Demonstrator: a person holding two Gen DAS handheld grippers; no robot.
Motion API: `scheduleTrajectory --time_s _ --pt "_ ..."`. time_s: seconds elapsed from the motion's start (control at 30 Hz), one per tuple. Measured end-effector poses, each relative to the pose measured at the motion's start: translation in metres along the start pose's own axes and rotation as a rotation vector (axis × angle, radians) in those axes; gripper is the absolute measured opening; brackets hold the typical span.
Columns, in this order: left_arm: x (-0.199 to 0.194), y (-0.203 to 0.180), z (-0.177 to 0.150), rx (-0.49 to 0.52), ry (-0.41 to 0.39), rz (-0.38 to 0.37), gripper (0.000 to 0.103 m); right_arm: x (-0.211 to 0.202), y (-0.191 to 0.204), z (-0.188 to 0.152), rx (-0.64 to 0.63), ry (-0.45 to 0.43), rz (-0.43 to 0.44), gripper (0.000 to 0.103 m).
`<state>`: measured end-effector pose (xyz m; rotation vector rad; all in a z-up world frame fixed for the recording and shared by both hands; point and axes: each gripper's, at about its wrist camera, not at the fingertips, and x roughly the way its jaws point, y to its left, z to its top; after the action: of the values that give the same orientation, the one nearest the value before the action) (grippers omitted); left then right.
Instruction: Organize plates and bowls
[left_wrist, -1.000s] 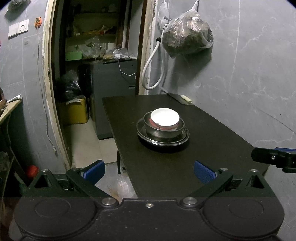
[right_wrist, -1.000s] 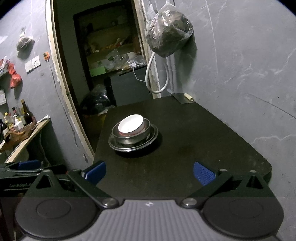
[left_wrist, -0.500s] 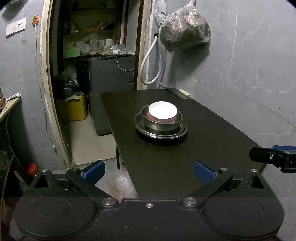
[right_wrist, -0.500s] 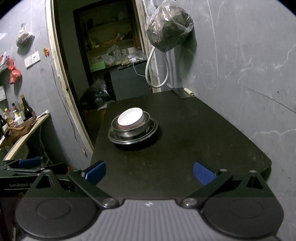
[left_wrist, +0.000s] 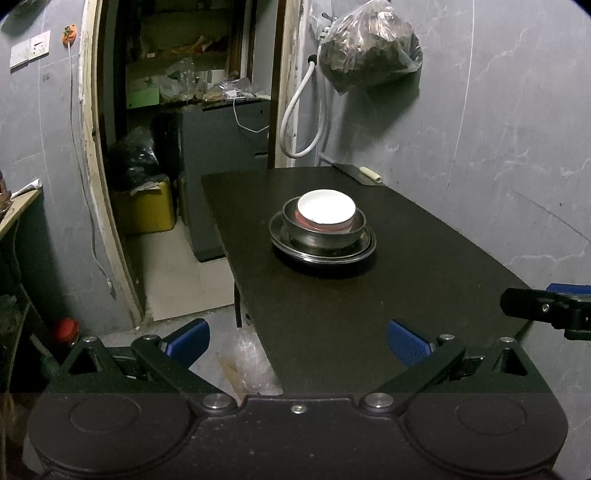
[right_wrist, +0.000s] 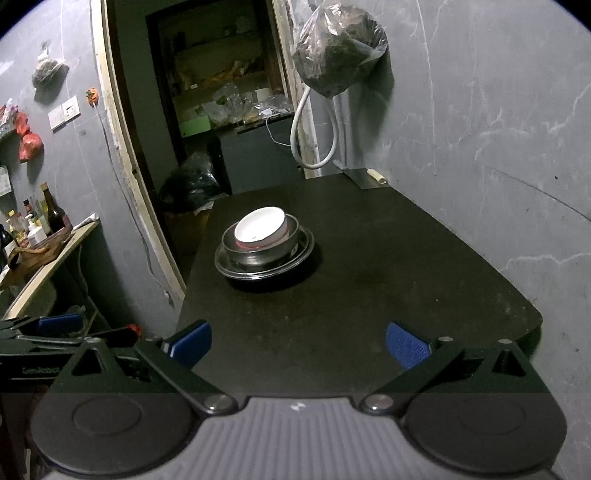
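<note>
A white bowl (left_wrist: 326, 209) (right_wrist: 260, 228) sits nested in a steel bowl (left_wrist: 325, 236) (right_wrist: 258, 252), which rests on a steel plate (left_wrist: 364, 251) (right_wrist: 306, 248) in the middle of the black table (left_wrist: 369, 314) (right_wrist: 351, 295). My left gripper (left_wrist: 297, 341) hangs open and empty over the table's near left corner, well short of the stack. My right gripper (right_wrist: 297, 345) is also open and empty, above the near edge of the table. Its fingers (left_wrist: 546, 308) show at the right edge of the left wrist view.
A filled plastic bag (left_wrist: 369, 51) and a white hose (left_wrist: 299, 122) hang on the grey wall behind the table. A doorway (left_wrist: 177, 110) opens at back left onto a cluttered storeroom with a yellow bin (left_wrist: 146, 210). A shelf with bottles (right_wrist: 37, 229) stands left.
Both grippers have pulled back a little from the stack and lifted slightly; the stack looks smaller and farther. The bowls and plate have not moved.
</note>
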<state>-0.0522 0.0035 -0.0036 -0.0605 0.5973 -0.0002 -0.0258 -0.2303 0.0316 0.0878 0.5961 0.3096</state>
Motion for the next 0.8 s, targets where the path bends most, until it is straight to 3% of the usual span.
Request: scheduleTrajectory --time_s 0.8 --pt "0.0031 -0.0020 -0.0002 0.004 0.007 0.006 0.102 0.0041 -0.0028 -0.0001 0.007 0.015 0.004 0.103"
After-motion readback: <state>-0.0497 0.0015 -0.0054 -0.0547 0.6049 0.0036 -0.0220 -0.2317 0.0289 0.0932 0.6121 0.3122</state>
